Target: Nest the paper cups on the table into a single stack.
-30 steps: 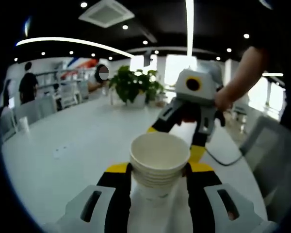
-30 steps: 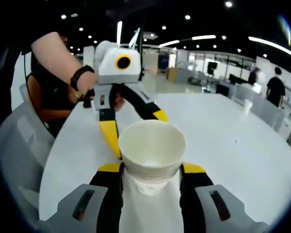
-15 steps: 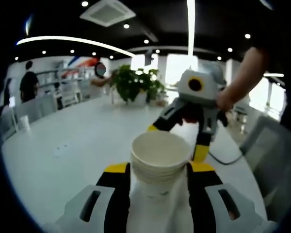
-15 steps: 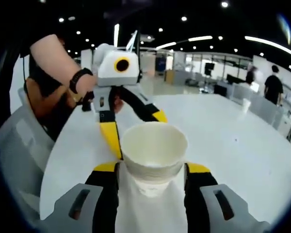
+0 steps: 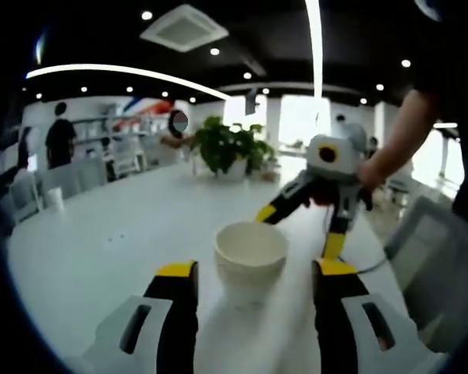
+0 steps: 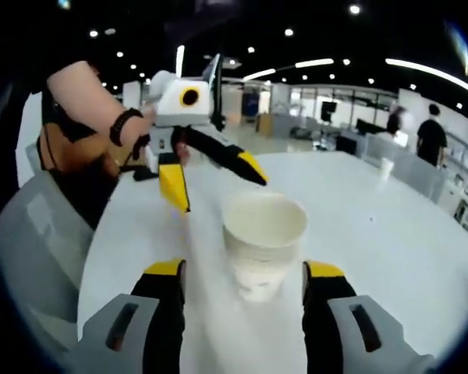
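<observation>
cup stack [image 5: 249, 261]: upright on the desk [image 5: 117, 249]
left tongs [image 5: 253, 284]: apart, flanking the stack
right tongs [image 6: 246, 284]: apart, untouching

The stack of cups [image 5: 250, 261] is motion-blurred — its cup count can't be told.

both the left gripper [image 5: 253, 274] and right gripper [image 6: 244, 274] hold their jaws spread wide.
</observation>
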A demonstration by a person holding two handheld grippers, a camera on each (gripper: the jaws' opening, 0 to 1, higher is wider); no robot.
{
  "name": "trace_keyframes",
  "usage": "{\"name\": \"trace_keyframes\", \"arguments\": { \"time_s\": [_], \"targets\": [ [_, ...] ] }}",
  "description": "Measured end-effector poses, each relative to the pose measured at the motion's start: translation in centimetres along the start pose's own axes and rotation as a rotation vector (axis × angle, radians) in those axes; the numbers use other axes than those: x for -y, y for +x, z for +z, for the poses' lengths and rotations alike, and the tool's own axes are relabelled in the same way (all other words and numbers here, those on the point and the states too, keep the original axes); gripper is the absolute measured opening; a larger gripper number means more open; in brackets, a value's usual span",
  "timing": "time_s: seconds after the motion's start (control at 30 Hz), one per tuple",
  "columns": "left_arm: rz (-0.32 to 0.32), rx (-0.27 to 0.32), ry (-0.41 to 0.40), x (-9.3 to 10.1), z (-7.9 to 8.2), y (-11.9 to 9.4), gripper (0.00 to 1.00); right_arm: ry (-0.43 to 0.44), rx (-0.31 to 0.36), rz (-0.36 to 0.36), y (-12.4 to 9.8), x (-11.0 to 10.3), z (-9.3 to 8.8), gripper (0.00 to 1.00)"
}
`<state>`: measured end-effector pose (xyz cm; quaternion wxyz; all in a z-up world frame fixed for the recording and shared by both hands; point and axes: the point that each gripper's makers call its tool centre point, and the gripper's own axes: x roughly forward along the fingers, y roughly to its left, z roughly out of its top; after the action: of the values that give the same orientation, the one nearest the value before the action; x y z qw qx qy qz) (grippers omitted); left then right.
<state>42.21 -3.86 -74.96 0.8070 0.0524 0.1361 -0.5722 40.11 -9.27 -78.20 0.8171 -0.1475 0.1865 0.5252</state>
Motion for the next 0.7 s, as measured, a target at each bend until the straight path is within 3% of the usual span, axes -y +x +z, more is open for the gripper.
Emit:
{"name": "trace_keyframes", "arguments": {
  "time_s": [0.5,0.7],
  "targets": [
    [0.095,0.05,-0.058,4.6,1.8,-4.0,0.71,0.019,0.034,-0.072,-5.0,-3.7,1.2,0.64],
    [0.127,0.066,-0.091,7.3,2.0,-5.9,0.79,0.029,0.046,-0.101,-7.9,-6.1,0.8,0.72]
  ]
}}
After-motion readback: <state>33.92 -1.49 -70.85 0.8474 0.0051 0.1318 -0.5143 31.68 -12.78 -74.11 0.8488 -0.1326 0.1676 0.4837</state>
